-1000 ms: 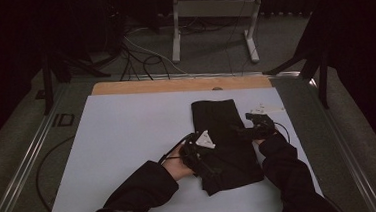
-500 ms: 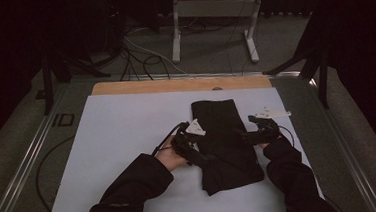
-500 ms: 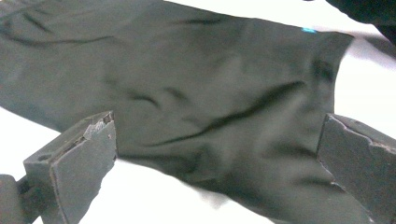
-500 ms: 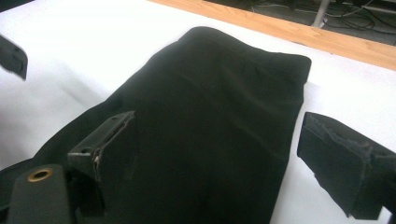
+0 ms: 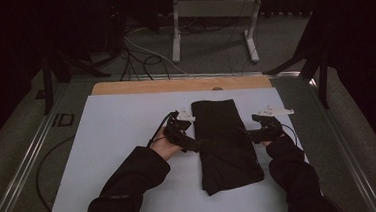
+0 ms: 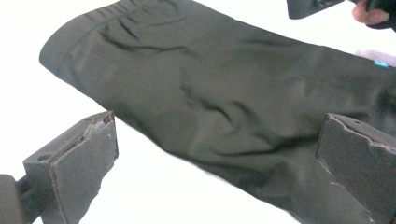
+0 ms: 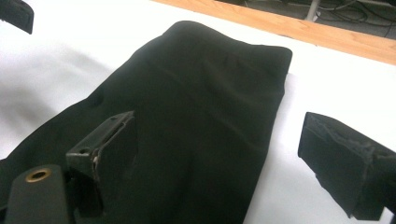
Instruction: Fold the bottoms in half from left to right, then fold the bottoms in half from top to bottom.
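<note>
- Both grippers have drawn apart to either side of the folded black cloth [image 5: 226, 143].
- Left gripper [image 5: 191, 145] and right gripper [image 5: 256, 135] gape, released, holding nothing.
- Cloth lies lengthwise between them; pinch both long edges evenly before folding.

A: Where is there free room on the white table sheet [image 5: 113, 141]?

B: From 7 to 11 o'clock of the black folded cloth [image 5: 226, 143], the sheet lies bare to its edge. A narrower bare strip runs at 12 o'clock, up to the wooden edge board [image 5: 179, 84].

A: Obstacles?

B: The cloth itself, mid-sheet. The left gripper [image 5: 191, 145] sits just at its 9 o'clock edge, the right gripper [image 5: 254, 135] at its 3 o'clock edge, both with jaws spread. The person's sleeves [image 5: 131, 182] block the 5 and 7 o'clock approaches. Little bare sheet lies at 3 o'clock beyond the right gripper.
</note>
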The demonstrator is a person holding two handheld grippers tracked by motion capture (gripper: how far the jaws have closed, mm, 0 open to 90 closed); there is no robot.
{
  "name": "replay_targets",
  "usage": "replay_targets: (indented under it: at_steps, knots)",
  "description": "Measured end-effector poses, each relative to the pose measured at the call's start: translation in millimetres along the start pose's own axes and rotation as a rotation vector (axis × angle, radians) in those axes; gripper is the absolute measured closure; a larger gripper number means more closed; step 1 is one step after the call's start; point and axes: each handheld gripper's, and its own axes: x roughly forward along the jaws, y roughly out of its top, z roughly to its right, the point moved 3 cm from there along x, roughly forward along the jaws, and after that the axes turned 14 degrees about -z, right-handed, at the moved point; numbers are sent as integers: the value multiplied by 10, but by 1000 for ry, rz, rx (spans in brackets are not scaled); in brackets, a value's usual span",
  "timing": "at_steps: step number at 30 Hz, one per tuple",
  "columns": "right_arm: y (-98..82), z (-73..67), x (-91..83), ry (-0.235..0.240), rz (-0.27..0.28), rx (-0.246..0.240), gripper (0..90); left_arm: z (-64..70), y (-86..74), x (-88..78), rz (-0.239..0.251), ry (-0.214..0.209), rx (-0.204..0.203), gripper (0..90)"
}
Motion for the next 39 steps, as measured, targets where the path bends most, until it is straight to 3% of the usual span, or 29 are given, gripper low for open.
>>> replay_targets:
  at_steps: [5,20,33,39]
  knots:
    - [4,48,45,-8,-7,5,112,-108,56,14,18,14,-24,7]
    - [96,103,183,-16,-29,24,105,-349,142,146,13,11,-106,7]
    - [237,185,384,-35,-56,25,123,-395,220,268,39,-5,-161,7]
    - [293,210,447,-35,-63,23,123,-421,280,334,75,-3,-189,7]
